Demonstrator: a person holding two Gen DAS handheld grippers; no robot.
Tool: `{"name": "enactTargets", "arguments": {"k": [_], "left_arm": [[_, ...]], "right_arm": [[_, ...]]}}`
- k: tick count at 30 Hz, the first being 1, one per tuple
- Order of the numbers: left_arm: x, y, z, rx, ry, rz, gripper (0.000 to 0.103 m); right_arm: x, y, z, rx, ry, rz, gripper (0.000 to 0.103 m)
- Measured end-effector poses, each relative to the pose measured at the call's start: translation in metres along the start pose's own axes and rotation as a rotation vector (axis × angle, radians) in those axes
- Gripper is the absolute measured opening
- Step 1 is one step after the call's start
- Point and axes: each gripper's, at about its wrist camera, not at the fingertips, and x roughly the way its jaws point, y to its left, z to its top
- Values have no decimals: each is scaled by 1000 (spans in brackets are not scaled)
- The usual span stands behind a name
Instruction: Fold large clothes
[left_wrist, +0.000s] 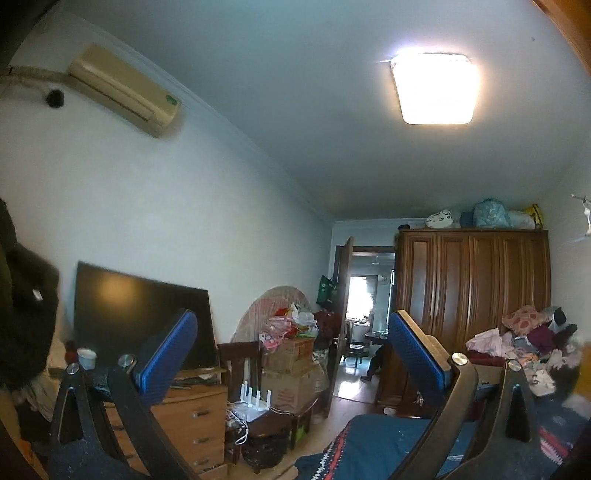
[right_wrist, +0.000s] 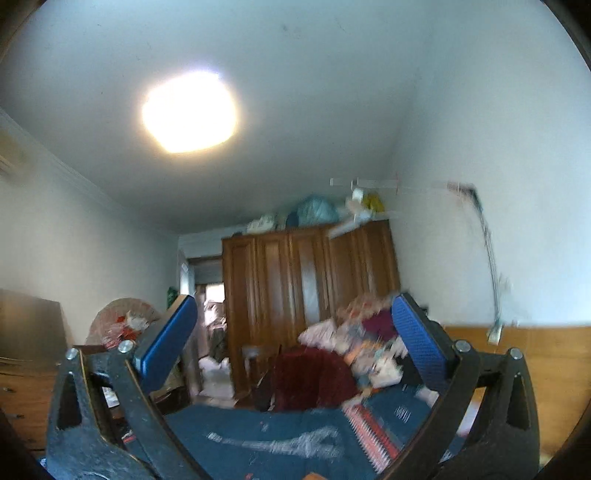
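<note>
Both grippers are raised and look across the room, tilted toward the ceiling. My left gripper is open, its blue pads wide apart with nothing between them. My right gripper is also open and empty; its view is blurred. A heap of mixed clothes lies at the far end of the bed, seen as a pink and maroon clothes pile in the right wrist view. The bed carries a blue patterned cover, the same blue cover lying below the right gripper. A dark garment hangs at the left edge.
A wooden wardrobe with bags on top stands at the far wall, beside an open door. Along the left wall are a television on a drawer unit, stacked cardboard boxes and a router.
</note>
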Motion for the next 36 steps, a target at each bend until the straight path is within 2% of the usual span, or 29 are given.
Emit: {"name": "enactTargets", "arguments": {"k": [1, 3, 4, 5, 6, 7, 8, 9, 10, 12, 15, 17, 19, 22, 23, 26, 29, 33, 36], "left_arm": [[2, -2, -16, -4, 4, -3, 103], [-2, -1, -61, -34, 35, -18, 103], [-2, -3, -90, -38, 66, -46, 103], [12, -29, -120, -37, 90, -66, 103], [17, -32, -153, -35, 134, -81, 103], [25, -36, -190, -27, 190, -73, 103], [32, -31, -215, -25, 229, -66, 103], [43, -31, -254, -31, 296, -71, 103], [54, -35, -285, -48, 361, -86, 103], [76, -34, -366, -93, 537, -98, 103], [111, -38, -480, -174, 743, -117, 103], [136, -38, -548, -254, 851, -125, 103], [157, -35, -619, -343, 954, -110, 103], [196, -44, -719, -415, 1100, -109, 103], [196, -53, -755, -435, 1136, -118, 103], [220, -64, -817, -485, 1232, -116, 103], [242, -68, -867, -511, 1298, -62, 102], [268, -77, -883, -512, 1251, -44, 102], [275, -80, -874, -479, 1231, -32, 101]], "right_arm": [[8, -1, -5, 17, 28, 18, 103], [15, 3, -38, 7, 135, 44, 103], [22, 7, -53, -19, 176, 31, 103], [27, 14, -78, -60, 230, 6, 103], [32, 23, -107, -114, 286, -28, 103], [33, 29, -127, -152, 317, -55, 103], [37, 40, -162, -200, 364, -83, 103], [39, 44, -182, -221, 398, -90, 103], [44, 52, -216, -238, 458, -88, 103], [49, 59, -270, -231, 554, -75, 103], [61, 71, -341, -207, 694, -61, 103], [74, 82, -392, -196, 814, -59, 103], [82, 84, -416, -172, 891, -56, 103], [98, 85, -459, -130, 1025, -47, 103], [104, 85, -466, -126, 1050, -41, 103], [119, 90, -484, -135, 1090, -25, 103], [132, 97, -508, -141, 1113, -2, 103], [143, 103, -542, -135, 1144, 28, 103], [145, 106, -556, -120, 1158, 45, 103]]}}
